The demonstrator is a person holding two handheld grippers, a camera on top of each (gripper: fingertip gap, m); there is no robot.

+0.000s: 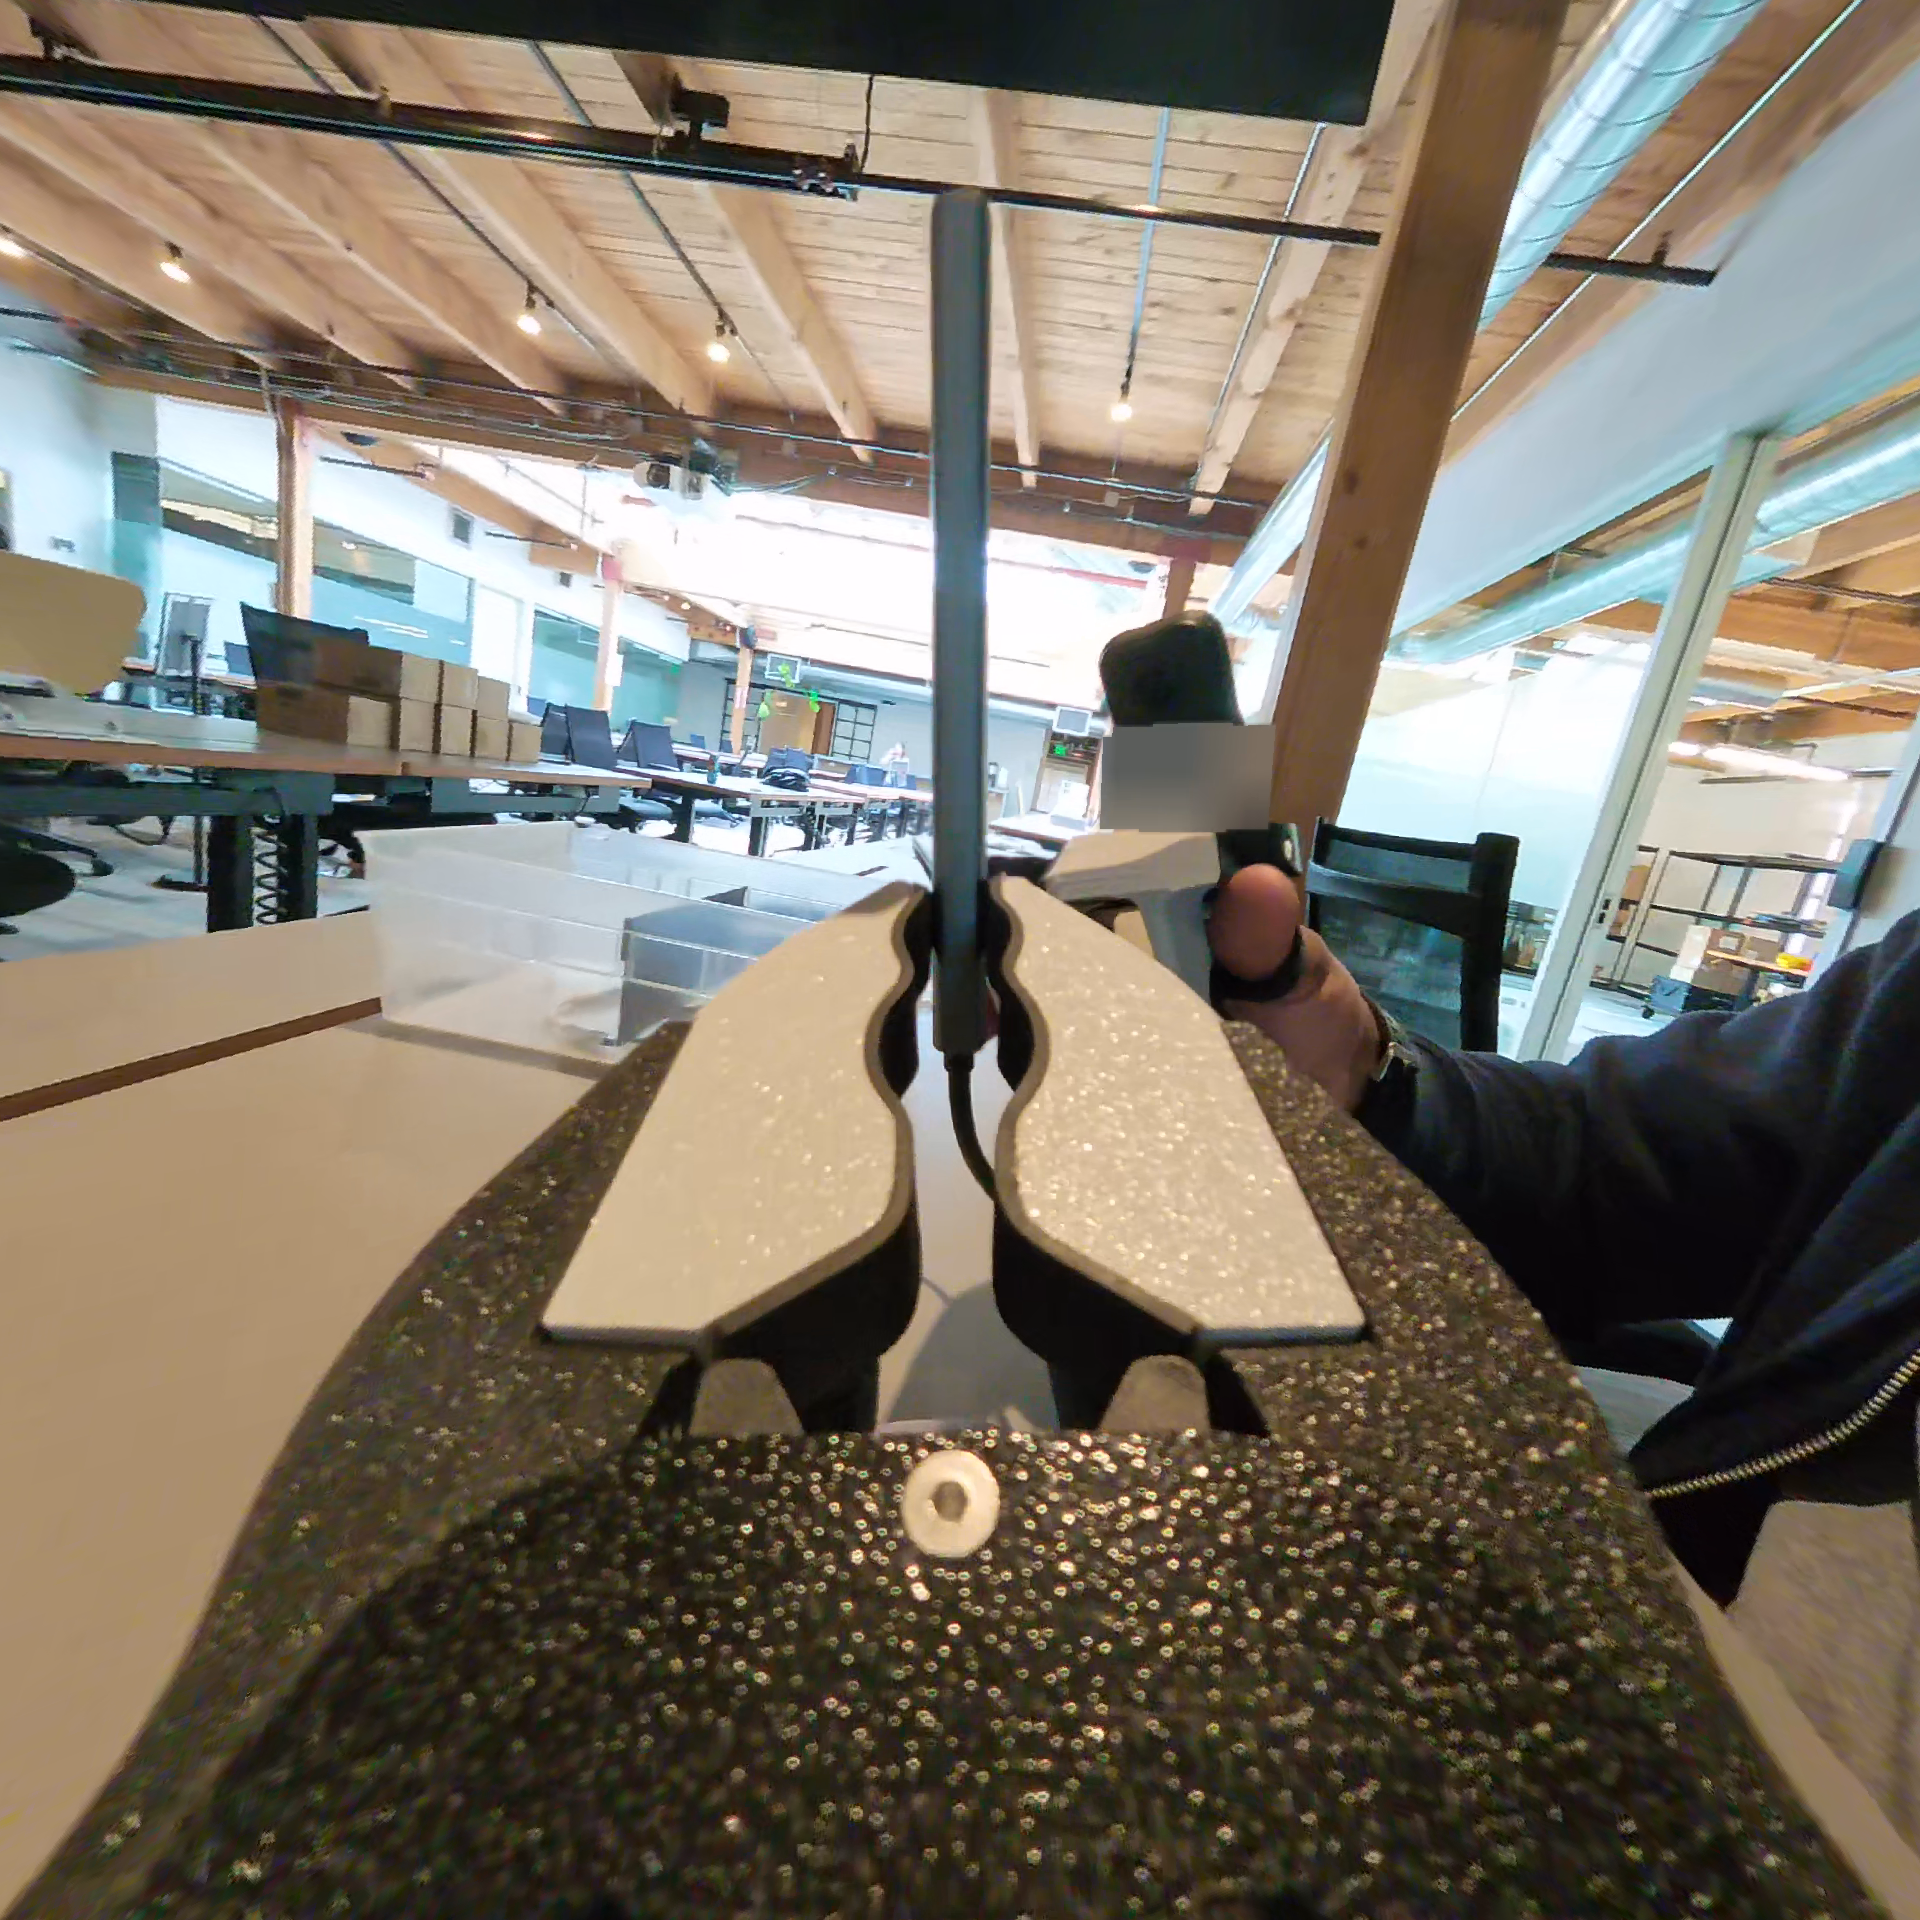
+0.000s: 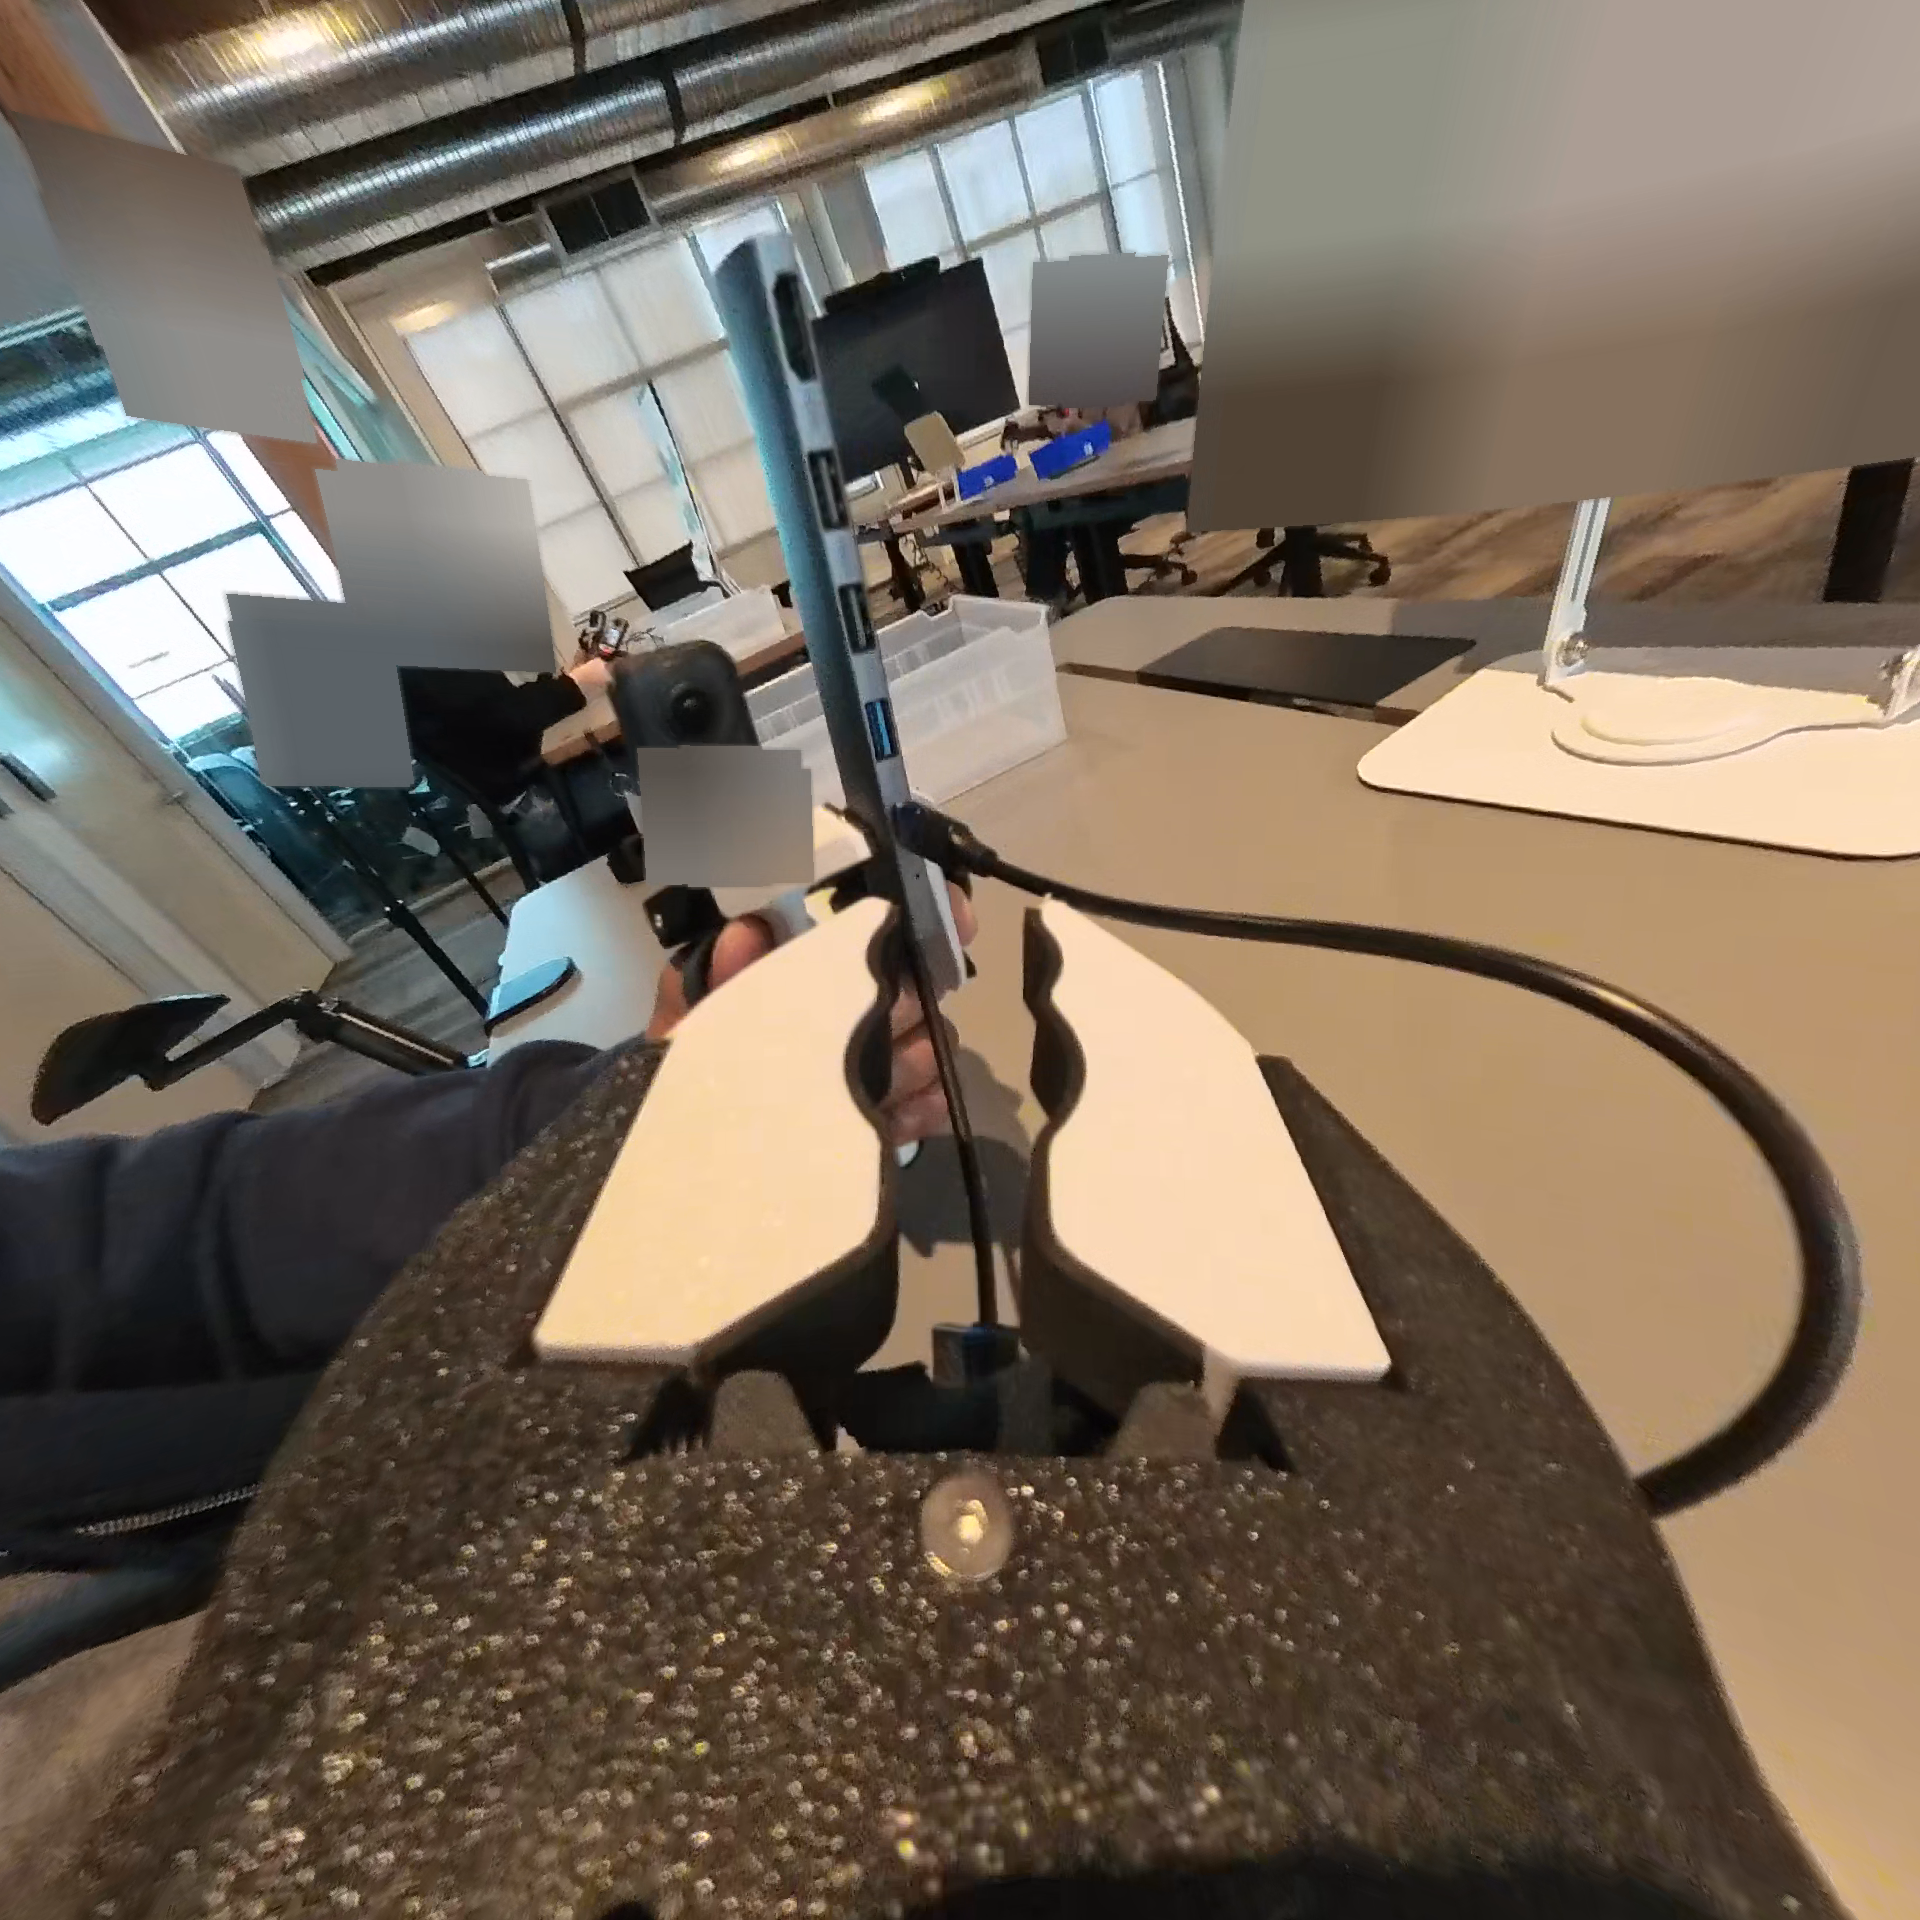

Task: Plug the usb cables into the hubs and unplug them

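Note:
My left gripper point(image 1: 961, 940) is shut on the lower end of a slim grey USB hub point(image 1: 961, 540) and holds it upright above the table. The hub's own thin black lead point(image 1: 968, 1127) hangs from its bottom end. In the right wrist view the hub point(image 2: 805, 499) shows its port side, and a thick black USB cable point(image 2: 1558, 997) is plugged into its lowest port, then loops off to the right. My right gripper point(image 2: 961, 920) is open and empty, with its tips just short of the hub's lower end. The hub's lead point(image 2: 971, 1195) hangs between its fingers.
A clear plastic bin point(image 1: 488, 914) stands on the grey table point(image 1: 260, 1247) behind the hub; it also shows in the right wrist view point(image 2: 966, 675). A white monitor base point(image 2: 1662, 774) and a black pad point(image 2: 1309, 660) lie to the right. A dark sleeve point(image 1: 1662, 1174) is at the right. About 4 cm separates my left fingertips from my right.

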